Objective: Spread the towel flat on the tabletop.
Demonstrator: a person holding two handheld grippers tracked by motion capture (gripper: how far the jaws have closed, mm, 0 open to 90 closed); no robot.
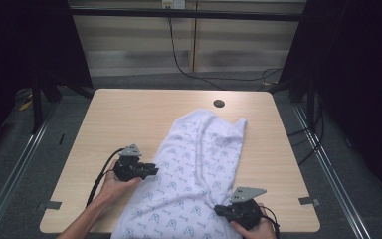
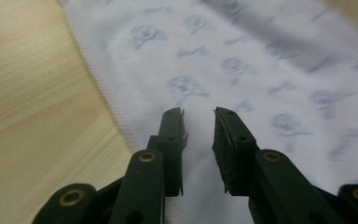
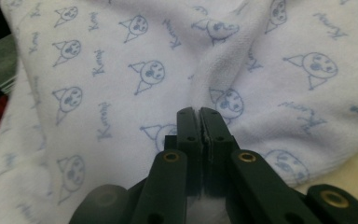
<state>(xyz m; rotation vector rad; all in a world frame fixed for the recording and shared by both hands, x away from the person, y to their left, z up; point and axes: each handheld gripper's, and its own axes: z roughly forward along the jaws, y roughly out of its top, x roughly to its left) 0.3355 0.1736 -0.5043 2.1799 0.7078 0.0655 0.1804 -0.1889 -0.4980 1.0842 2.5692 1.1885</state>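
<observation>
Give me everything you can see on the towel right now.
The towel is white terry-like cloth printed with small blue faces and words, with a stitched hem. It lies rumpled and lengthwise on the wooden table, its near end hanging over the front edge. The right claw pinches a raised fold; the left claw hangs open over its edge.

A lab or recording workspace: a bare light-wood worktop (image 1: 129,119) stands on grey carpet between dark curtains (image 1: 358,74), with metal floor rails (image 1: 20,159) and black cables (image 1: 179,59) trailing behind.

Left tool (image 1: 151,171) jaws parted, pointing right; right tool (image 1: 218,210) jaws pressed together, pointing left.
</observation>
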